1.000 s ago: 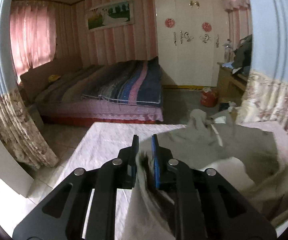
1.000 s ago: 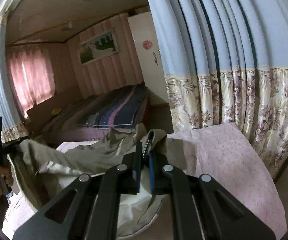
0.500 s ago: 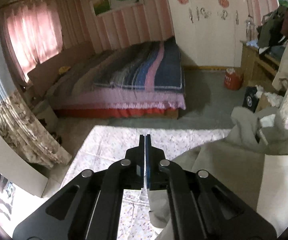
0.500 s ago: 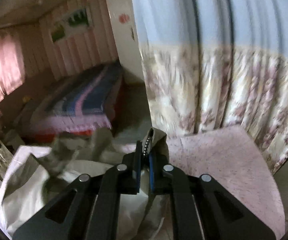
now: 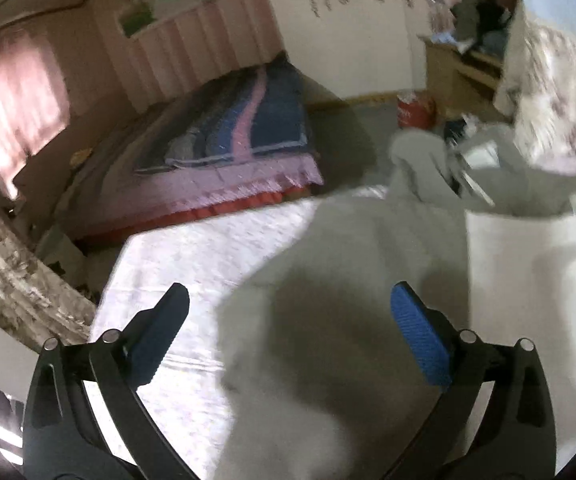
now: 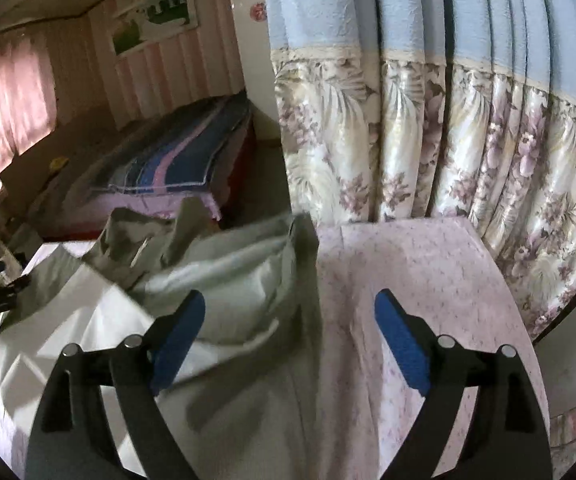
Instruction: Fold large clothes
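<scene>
left gripper (image 5: 288, 320): jaws spread wide, holding nothing | right gripper (image 6: 290, 320): same, wide apart | big grey-beige cloth garment (image 6: 224, 280): lying rumpled on the pink flowery tablecloth (image 6: 408, 272), right under both grippers

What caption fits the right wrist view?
Right claw open above a grey-green jacket lying rumpled on the pink floral tablecloth, floral curtain behind.
</scene>
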Action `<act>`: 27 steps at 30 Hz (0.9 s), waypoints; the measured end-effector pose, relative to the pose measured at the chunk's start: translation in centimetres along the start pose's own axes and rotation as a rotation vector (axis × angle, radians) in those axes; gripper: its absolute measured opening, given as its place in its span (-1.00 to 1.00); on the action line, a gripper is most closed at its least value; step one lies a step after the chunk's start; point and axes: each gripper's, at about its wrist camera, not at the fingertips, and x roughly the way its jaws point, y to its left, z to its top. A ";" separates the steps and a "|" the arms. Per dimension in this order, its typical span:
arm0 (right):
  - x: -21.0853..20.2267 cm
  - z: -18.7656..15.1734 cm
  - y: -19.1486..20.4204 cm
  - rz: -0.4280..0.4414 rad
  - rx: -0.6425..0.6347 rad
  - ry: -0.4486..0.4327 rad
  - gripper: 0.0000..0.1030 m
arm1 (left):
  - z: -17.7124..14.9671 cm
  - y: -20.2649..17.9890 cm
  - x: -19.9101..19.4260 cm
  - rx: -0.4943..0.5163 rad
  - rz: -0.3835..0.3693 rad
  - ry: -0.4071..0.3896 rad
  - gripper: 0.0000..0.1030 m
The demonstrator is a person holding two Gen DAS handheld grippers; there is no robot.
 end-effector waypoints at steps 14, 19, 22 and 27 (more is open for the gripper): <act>2.4 -1.4 -0.9 -0.001 -0.013 0.056 0.69 | -0.4 1.4 5.7 -0.047 0.094 0.098 -0.99; 3.1 -0.2 0.7 0.035 -0.067 0.040 0.69 | 0.8 4.7 4.5 -0.183 0.117 0.037 -0.99; 3.6 0.3 1.5 0.082 -0.058 0.040 0.69 | 1.5 7.9 3.2 -0.305 0.087 0.004 -0.99; 7.2 1.5 4.8 0.085 -0.153 0.095 0.69 | 2.2 10.3 4.8 -0.359 0.085 0.028 -1.00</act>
